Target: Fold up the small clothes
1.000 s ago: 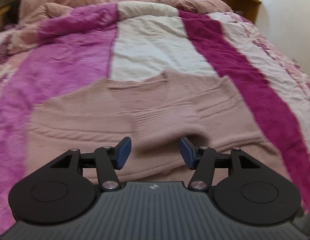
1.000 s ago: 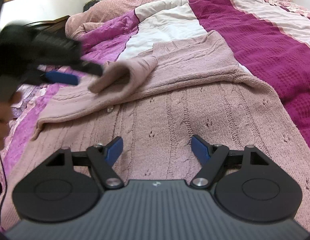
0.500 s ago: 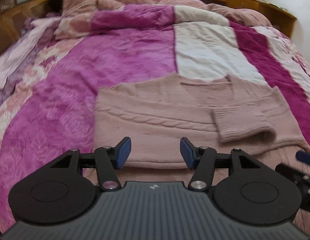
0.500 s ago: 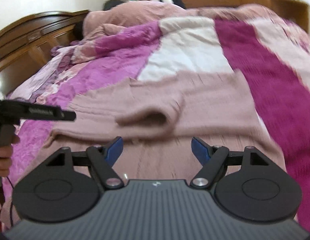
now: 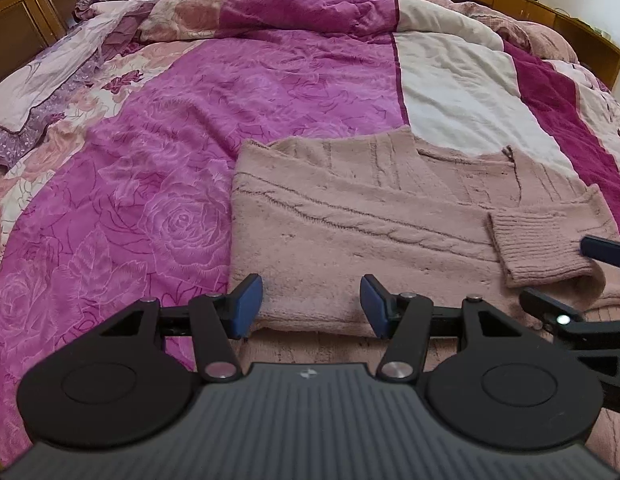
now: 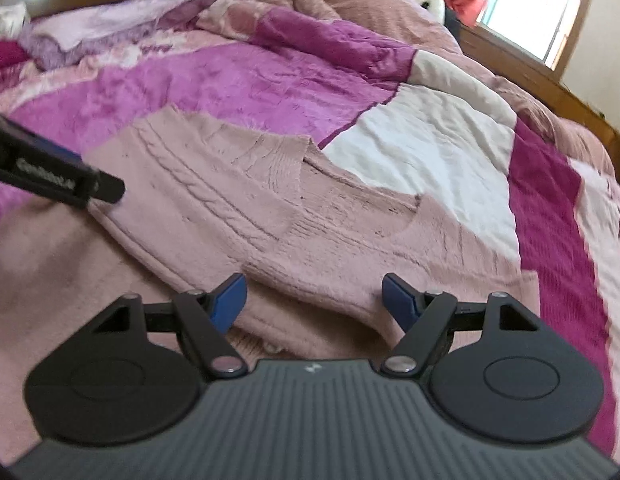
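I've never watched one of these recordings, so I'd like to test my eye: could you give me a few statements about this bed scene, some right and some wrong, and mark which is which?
1. The pink knitted sweater lies on the bed's quilt. True.
2. The left gripper is clamped on the sweater. False: its jaws stand open, holding nothing.
3. A ribbed sleeve cuff lies folded across the sweater's body. True.
4. The right gripper holds the cuff. False: it is open and empty above the sweater.
5. The quilt is plain white all over. False: it has magenta, white and dark pink panels.
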Action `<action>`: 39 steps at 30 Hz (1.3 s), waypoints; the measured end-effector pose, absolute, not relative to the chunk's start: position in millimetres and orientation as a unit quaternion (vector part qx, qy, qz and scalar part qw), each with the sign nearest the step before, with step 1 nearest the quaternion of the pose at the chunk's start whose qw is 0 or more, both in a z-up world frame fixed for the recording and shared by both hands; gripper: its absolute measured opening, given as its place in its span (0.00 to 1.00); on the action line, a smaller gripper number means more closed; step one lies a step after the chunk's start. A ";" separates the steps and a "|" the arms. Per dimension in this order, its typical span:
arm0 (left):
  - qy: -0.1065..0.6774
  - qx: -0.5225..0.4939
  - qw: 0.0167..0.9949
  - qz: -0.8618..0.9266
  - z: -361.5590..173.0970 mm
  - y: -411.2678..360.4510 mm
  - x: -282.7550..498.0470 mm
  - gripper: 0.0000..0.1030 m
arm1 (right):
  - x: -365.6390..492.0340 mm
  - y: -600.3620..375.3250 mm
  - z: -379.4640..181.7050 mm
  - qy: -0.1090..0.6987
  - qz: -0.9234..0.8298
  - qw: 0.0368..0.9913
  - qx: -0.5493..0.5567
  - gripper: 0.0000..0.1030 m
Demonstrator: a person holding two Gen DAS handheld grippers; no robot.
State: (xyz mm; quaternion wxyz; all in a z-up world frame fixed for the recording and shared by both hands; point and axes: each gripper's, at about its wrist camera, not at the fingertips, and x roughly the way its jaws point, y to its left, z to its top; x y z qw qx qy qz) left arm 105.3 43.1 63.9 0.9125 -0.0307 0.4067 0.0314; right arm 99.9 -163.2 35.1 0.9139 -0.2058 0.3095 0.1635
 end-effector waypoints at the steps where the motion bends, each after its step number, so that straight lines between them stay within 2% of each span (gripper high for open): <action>1: 0.406 -0.029 0.913 0.030 63.8 42.4 106.7 0.60 | 101.2 -162.3 35.3 0.306 0.166 0.914 -0.209 0.72; 2: 0.405 -0.027 0.914 0.028 64.0 41.5 108.3 0.60 | 102.4 -162.4 35.6 0.303 0.169 0.914 -0.209 0.66; 4: 0.402 -0.026 0.915 0.026 64.1 39.5 111.9 0.60 | 107.8 -164.7 37.0 0.304 0.170 0.915 -0.201 0.12; 14: 0.409 0.005 0.912 0.023 49.0 30.4 129.8 0.60 | 112.2 -262.1 58.8 0.274 0.039 0.960 -0.034 0.11; 20: 0.409 0.020 0.912 0.028 43.5 25.3 131.6 0.60 | 102.6 -322.9 25.7 0.341 -0.003 0.940 0.023 0.15; 21: 0.409 0.022 0.912 0.028 43.0 25.3 131.7 0.60 | 97.8 -328.5 23.3 0.344 -0.001 0.939 0.029 0.21; 22: 0.409 0.022 0.912 0.028 43.0 25.3 131.6 0.60 | 92.5 -334.1 24.3 0.344 -0.002 0.938 0.033 0.33; 24: 0.409 0.021 0.912 0.029 43.1 25.9 131.6 0.60 | 85.4 -340.7 30.5 0.339 -0.005 0.940 0.040 0.45; 27: 0.410 0.018 0.912 0.029 43.5 26.7 131.6 0.60 | 86.0 -351.2 45.1 0.315 0.007 0.947 0.059 0.48; 30: 0.411 0.012 0.911 0.032 43.7 27.3 132.0 0.60 | 100.1 -352.9 51.5 0.305 0.020 0.950 0.062 0.56; 33: 0.409 0.010 0.912 0.034 44.6 27.5 131.8 0.60 | 127.3 -351.1 43.6 0.320 0.041 0.944 0.071 0.56; 36: 0.397 0.003 0.917 0.029 48.4 27.9 129.3 0.60 | 148.4 -343.9 27.5 0.353 0.061 0.931 0.074 0.55; 37: 0.389 0.000 0.921 0.026 50.6 28.1 128.0 0.60 | 151.2 -341.0 23.9 0.363 0.071 0.926 0.073 0.31; 38: 0.380 -0.001 0.925 0.023 52.9 28.1 126.7 0.60 | 153.1 -337.0 21.3 0.372 0.086 0.922 0.065 0.15; 39: 0.370 -0.001 0.929 0.020 55.1 27.8 125.4 0.60 | 151.7 -334.6 22.0 0.372 0.092 0.922 0.058 0.10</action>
